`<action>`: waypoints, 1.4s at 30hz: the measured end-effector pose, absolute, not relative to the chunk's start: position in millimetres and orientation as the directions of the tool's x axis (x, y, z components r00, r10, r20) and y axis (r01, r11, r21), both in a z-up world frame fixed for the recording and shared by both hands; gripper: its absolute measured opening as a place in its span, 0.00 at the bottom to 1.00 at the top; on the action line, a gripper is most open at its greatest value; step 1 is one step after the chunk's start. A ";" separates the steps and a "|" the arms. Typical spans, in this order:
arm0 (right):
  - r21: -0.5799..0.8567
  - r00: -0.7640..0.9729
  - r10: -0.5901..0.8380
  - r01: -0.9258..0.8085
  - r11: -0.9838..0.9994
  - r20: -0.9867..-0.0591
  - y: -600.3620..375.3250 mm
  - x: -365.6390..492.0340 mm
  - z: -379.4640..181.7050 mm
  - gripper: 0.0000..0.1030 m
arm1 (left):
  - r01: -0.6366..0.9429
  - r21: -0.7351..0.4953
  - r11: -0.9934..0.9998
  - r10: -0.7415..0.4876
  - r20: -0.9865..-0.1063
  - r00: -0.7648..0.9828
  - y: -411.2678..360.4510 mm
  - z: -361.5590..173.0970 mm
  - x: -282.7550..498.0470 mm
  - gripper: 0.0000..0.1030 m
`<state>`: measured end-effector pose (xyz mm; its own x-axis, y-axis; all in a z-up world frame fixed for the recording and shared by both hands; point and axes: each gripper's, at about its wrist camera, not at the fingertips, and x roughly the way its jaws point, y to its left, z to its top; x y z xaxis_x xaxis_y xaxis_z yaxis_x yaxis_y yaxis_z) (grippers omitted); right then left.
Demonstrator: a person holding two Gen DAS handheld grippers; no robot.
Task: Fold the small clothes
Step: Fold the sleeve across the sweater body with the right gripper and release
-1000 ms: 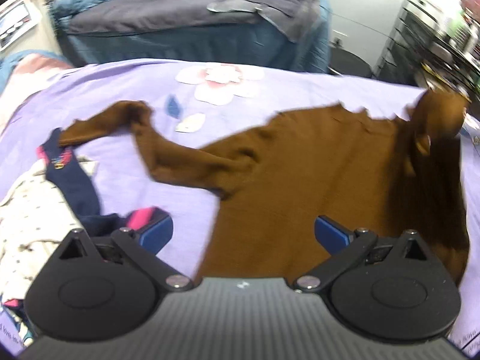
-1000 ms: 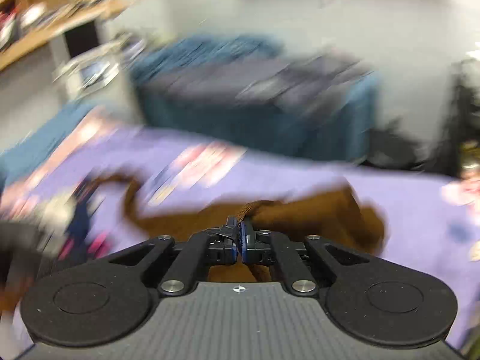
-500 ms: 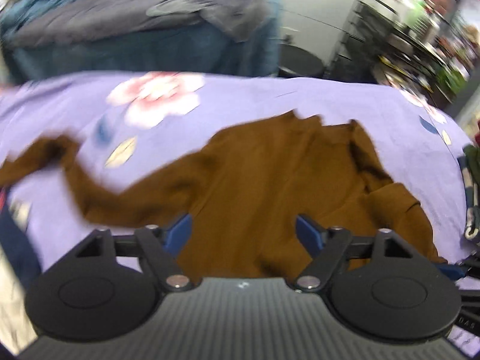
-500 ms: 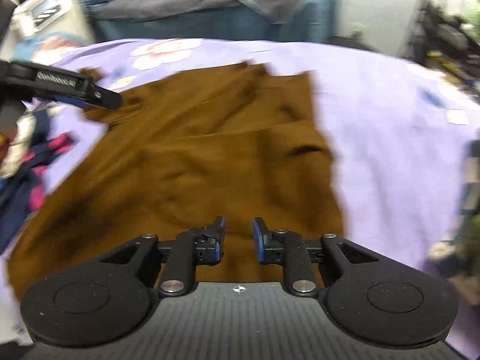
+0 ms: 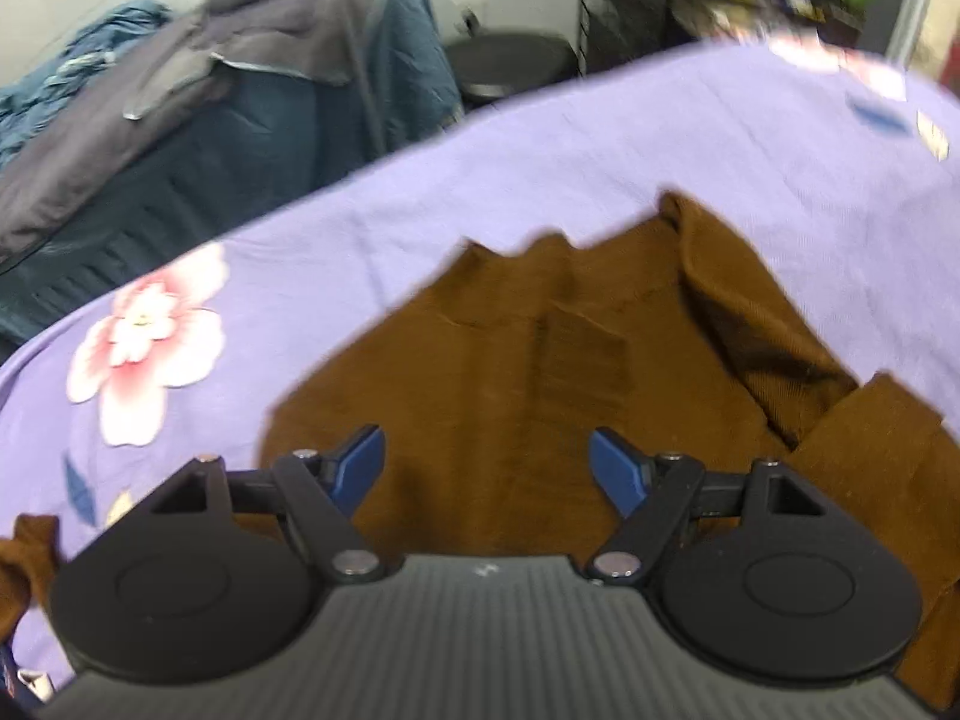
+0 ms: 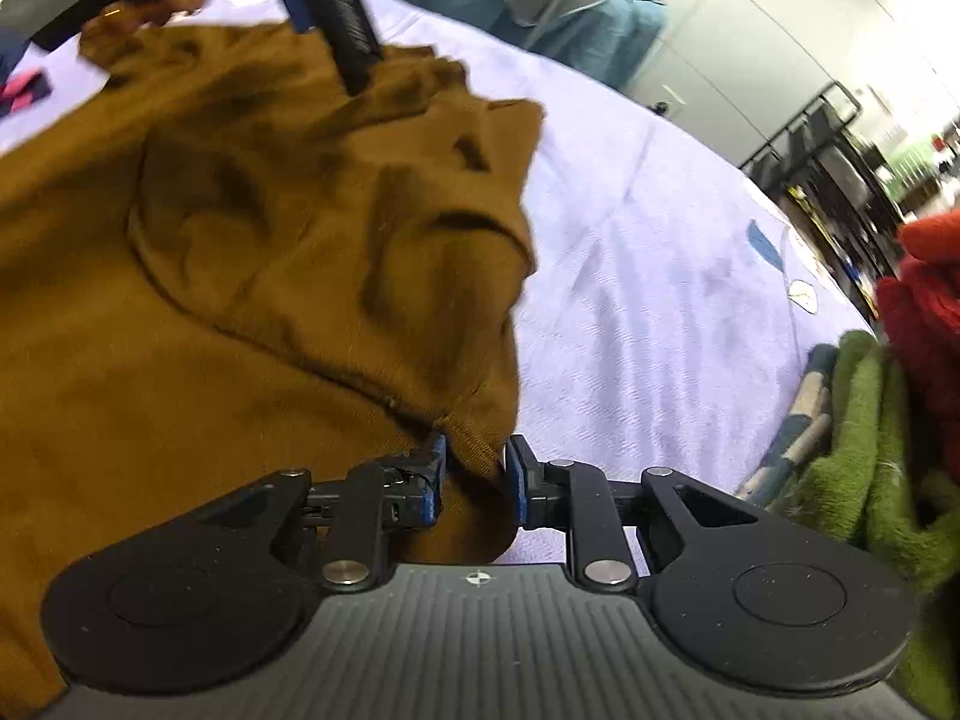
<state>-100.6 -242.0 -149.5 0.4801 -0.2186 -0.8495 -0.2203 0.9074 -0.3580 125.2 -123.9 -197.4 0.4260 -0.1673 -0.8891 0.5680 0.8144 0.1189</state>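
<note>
A brown sweater (image 5: 540, 372) lies spread and rumpled on the lilac flowered sheet (image 5: 540, 150). My left gripper (image 5: 486, 456) hovers over its upper middle, below the notched far edge; its jaws are opening and nothing is between them. In the right wrist view the sweater (image 6: 270, 240) fills the left side, with a folded flap on top. My right gripper (image 6: 474, 468) stands partly open at the sweater's right edge, and a small fold of that edge sits between its blue pads (image 6: 437, 471). The left gripper's dark finger (image 6: 348, 30) reaches down at the sweater's far edge.
A green towel (image 6: 858, 450) and a red garment (image 6: 924, 288) lie to the right of my right gripper. A navy and pink piece (image 6: 24, 90) lies far left. Beyond the bed stand blue-covered furniture with grey clothes (image 5: 210, 120), a black stool (image 5: 510, 60) and shelving (image 6: 840, 150).
The right gripper let go of the raised brown fabric, opened partway and sank to the sweater's right edge. The left gripper swept right from the sleeve side to the sweater's middle, and its jaws narrowed.
</note>
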 end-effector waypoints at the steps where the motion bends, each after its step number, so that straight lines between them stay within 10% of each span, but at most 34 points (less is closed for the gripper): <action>1: -0.367 0.477 -0.223 -0.232 0.901 -0.850 -241.5 -99.5 -151.6 0.35 | 0.587 0.126 0.800 -0.160 -0.898 0.411 -132.0 -203.8 125.0 0.62; 4: -0.398 0.500 -0.230 -0.260 0.880 -0.835 -239.3 -94.3 -152.7 0.33 | 0.609 0.105 0.786 -0.188 -0.898 0.398 -142.6 -206.0 119.3 0.14; 7: -0.403 0.519 -0.227 -0.255 0.879 -0.824 -242.2 -86.6 -147.6 0.03 | 0.557 0.092 0.826 -0.183 -0.890 0.418 -132.8 -193.4 116.9 0.09; 10: -0.386 0.520 -0.275 -0.116 0.915 -0.809 -262.9 -85.2 -135.5 0.02 | 0.476 0.057 0.878 -0.182 -0.879 0.441 -98.6 -170.0 114.0 0.00; 20: -0.318 0.395 -0.306 0.035 0.947 -0.866 -295.8 -106.9 -143.4 0.03 | 0.169 -0.002 0.986 -0.075 -0.902 0.426 40.8 -138.2 114.0 0.05; 24: -0.338 0.440 -0.343 0.091 0.937 -0.830 -290.5 -108.7 -124.5 0.18 | 0.206 -0.050 0.977 -0.135 -0.896 0.424 28.8 -134.4 99.7 0.57; 26: -0.331 0.523 -0.328 0.091 0.939 -0.787 -281.3 -110.7 -104.7 0.33 | 0.264 -0.074 0.962 -0.188 -0.880 0.437 11.8 -131.9 85.6 0.59; 40: 0.082 0.440 0.088 -0.032 0.996 -0.894 -295.9 39.4 -131.1 0.33 | 0.410 0.003 0.912 -0.179 -0.896 0.405 -56.9 -143.7 60.6 0.60; 41: 0.107 0.396 0.115 -0.042 0.993 -0.911 -295.8 39.8 -137.2 0.32 | 0.405 0.002 0.914 -0.175 -0.900 0.400 -52.3 -145.2 60.0 0.60; 42: 0.110 0.376 0.122 -0.054 0.992 -0.919 -295.3 37.4 -140.5 0.10 | 0.403 0.003 0.915 -0.170 -0.903 0.394 -49.7 -147.2 58.7 0.60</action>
<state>37.4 -295.3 -140.5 0.3759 0.1223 -0.9185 -0.0541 0.9925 0.1100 58.7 -49.7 -147.2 0.3935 -0.1704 -0.9034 0.4031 0.9151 0.0030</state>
